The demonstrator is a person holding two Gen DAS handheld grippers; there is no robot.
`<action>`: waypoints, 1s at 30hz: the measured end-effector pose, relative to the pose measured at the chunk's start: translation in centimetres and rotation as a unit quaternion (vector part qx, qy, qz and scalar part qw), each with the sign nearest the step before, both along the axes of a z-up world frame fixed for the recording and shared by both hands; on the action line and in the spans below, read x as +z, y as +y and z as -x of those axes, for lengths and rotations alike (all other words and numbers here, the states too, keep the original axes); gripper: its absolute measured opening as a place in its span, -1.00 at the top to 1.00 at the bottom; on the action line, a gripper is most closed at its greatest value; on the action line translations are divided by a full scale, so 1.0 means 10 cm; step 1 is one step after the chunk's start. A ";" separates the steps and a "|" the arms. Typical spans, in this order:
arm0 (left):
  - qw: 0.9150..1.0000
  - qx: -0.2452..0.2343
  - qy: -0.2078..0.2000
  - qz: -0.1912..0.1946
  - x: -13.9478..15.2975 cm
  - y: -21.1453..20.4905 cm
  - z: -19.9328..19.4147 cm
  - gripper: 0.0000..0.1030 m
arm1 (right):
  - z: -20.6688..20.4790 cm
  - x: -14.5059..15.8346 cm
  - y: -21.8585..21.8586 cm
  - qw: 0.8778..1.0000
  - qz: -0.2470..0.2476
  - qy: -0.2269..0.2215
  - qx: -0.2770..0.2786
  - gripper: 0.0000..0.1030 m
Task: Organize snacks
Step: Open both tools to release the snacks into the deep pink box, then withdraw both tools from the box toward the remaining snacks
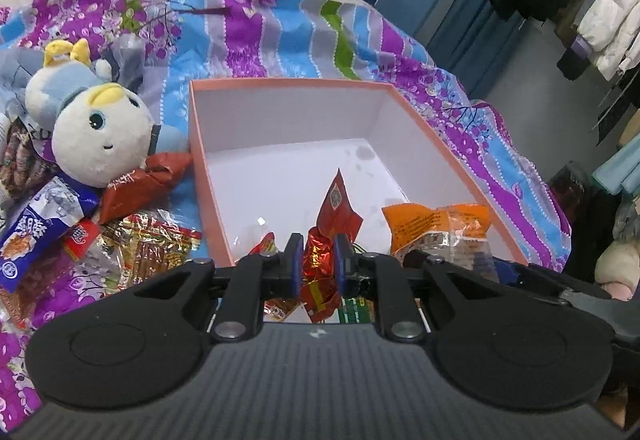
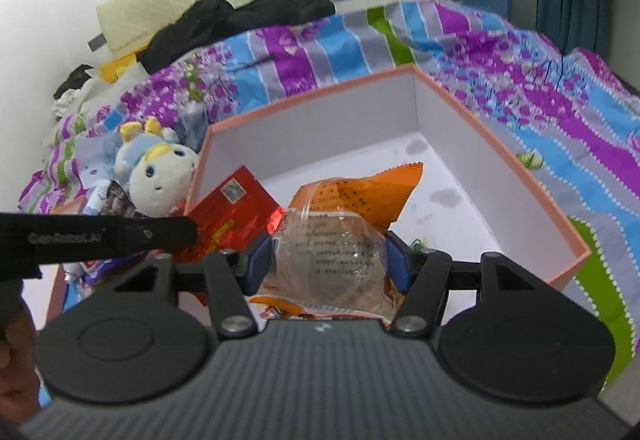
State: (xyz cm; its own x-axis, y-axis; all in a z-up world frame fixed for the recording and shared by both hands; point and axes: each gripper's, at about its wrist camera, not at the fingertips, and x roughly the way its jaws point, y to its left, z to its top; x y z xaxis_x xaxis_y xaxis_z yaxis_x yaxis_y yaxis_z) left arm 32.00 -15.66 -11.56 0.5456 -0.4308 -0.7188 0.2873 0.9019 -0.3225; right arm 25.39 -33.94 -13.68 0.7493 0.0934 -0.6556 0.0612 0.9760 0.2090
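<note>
Left claw (image 1: 316, 264) pinched narrow on a red packet (image 1: 320, 268), right claw (image 2: 328, 260) clamped wider around an orange packet (image 2: 340, 240), both angled downward.

Orange packet's (image 2: 352, 195) lower half behind pads

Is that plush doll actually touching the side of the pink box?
Cannot tell. In the left wrist view the plush doll sits close beside the pink box, but its body hides the spot where they might meet.
</note>
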 end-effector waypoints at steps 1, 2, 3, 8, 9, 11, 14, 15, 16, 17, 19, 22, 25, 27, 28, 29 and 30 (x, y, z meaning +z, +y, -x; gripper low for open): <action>1.000 0.001 0.002 0.003 -0.01 0.02 -0.02 0.61 | -0.02 -0.02 -0.01 1.000 -0.002 0.003 -0.003 -0.24; 1.000 0.003 0.004 0.007 -0.01 0.04 -0.04 0.55 | -0.03 -0.03 -0.02 1.000 -0.006 0.007 -0.006 -0.24; 1.000 0.005 0.006 0.013 -0.01 0.07 -0.05 0.41 | -0.03 -0.04 -0.02 1.000 -0.009 0.012 -0.010 -0.26; 1.000 0.028 -0.004 0.009 0.08 0.23 0.02 -0.06 | 0.00 -0.02 0.00 1.000 -0.003 0.019 -0.025 -0.46; 1.000 0.029 -0.007 0.008 0.11 0.26 0.05 -0.07 | 0.04 0.00 0.01 0.999 -0.003 0.018 -0.030 -0.57; 0.999 0.029 -0.012 0.010 0.19 0.32 0.14 -0.07 | 0.10 0.04 0.02 0.999 -0.009 0.015 -0.033 -0.57; 0.999 0.032 -0.026 0.008 0.33 0.39 0.31 -0.08 | 0.22 0.16 0.06 1.000 -0.013 0.003 -0.027 -0.57; 0.999 0.032 -0.030 0.009 0.38 0.41 0.38 -0.08 | 0.28 0.21 0.10 1.000 -0.011 -0.003 -0.025 -0.57; 0.999 0.033 -0.035 0.010 0.43 0.44 0.45 -0.08 | 0.32 0.25 0.12 1.000 -0.010 -0.007 -0.023 -0.57; 0.999 0.034 -0.041 0.010 0.49 0.47 0.52 -0.08 | 0.37 0.29 0.14 1.000 -0.011 -0.012 -0.021 -0.57; 0.998 0.036 -0.052 0.010 0.60 0.52 0.69 -0.08 | 0.47 0.38 0.19 1.000 -0.015 -0.021 -0.017 -0.57; 0.997 0.040 -0.070 0.011 0.76 0.62 0.94 -0.08 | 0.65 0.53 0.28 0.999 -0.018 -0.039 -0.010 -0.57; 0.995 0.047 -0.088 0.010 0.90 0.73 1.19 -0.08 | 0.83 0.65 0.37 0.998 -0.019 -0.056 -0.001 -0.57; 0.994 0.052 -0.098 0.013 0.97 0.80 1.34 -0.08 | 0.95 0.72 0.43 0.998 -0.021 -0.065 0.003 -0.57; 0.993 0.055 -0.103 0.016 1.01 0.85 1.42 -0.08 | 1.00 0.74 0.46 0.997 -0.022 -0.069 0.006 -0.57; 0.992 0.058 -0.107 0.017 1.03 0.89 1.49 -0.08 | 1.05 0.76 0.49 0.997 -0.022 -0.073 0.010 -0.57; 0.992 0.061 -0.111 0.018 1.06 0.94 1.57 -0.08 | 1.11 0.79 0.52 0.997 -0.021 -0.076 0.013 -0.57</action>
State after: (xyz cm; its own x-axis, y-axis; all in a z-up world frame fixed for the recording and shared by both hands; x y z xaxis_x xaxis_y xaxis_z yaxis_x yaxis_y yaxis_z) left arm 16.33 -6.30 -0.97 0.7389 -0.3753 -0.5596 0.2445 0.9232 -0.2964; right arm 14.32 -28.70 -5.81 0.8371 0.1390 -0.5292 0.0000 0.9672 0.2541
